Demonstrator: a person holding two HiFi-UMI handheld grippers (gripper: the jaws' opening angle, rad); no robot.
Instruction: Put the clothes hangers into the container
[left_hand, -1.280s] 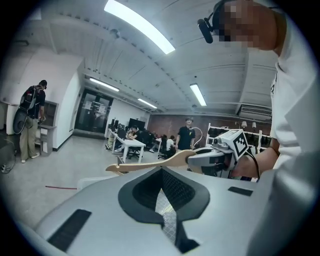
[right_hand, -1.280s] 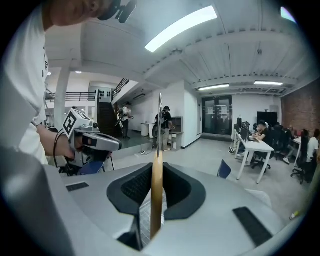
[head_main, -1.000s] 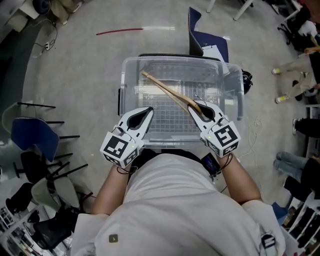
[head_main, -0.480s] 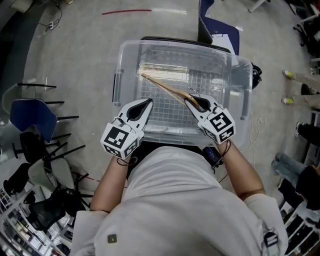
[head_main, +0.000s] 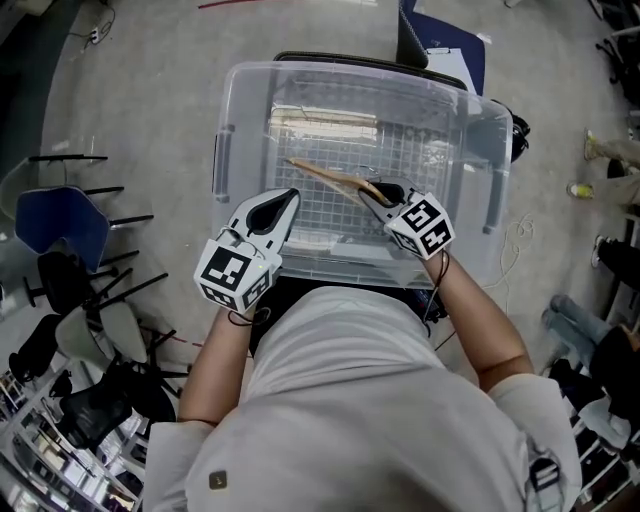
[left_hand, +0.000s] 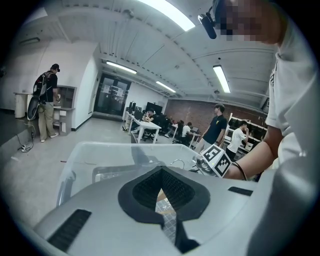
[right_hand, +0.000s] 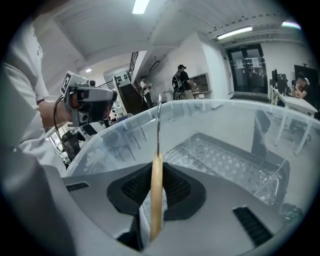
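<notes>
We are finding one wooden clothes hanger (head_main: 333, 179) inside the outline of the clear plastic container (head_main: 226, 130), lying over its gridded bottom. In the head view its long axis is running diagonally: the near end is sitting at the right gripper (head_main: 374, 191) and the far end is pointing away and to the person's left, toward the middle of the container. We cannot tell whether that far end is touching the bottom. In the right gripper view the hanger is showing edge-on as a narrow wooden strip (right_hand: 155, 195) between the dark pads, with its metal hook wire (right_hand: 158, 125) rising straight up from the wood. The right gripper's jaws are pinching this wooden end from both sides. The left gripper (head_main: 282, 201) is hovering just over the container's near wall, apart from the hanger; its jaws are pressing together at the tips with nothing between them, and only the container's grid is showing through the gap behind the pads. Both forearms are reaching forward from a light-shirted torso. The container is standing on a grey floor, with a blue chair (head_main: 55, 225) well to its left.
</notes>
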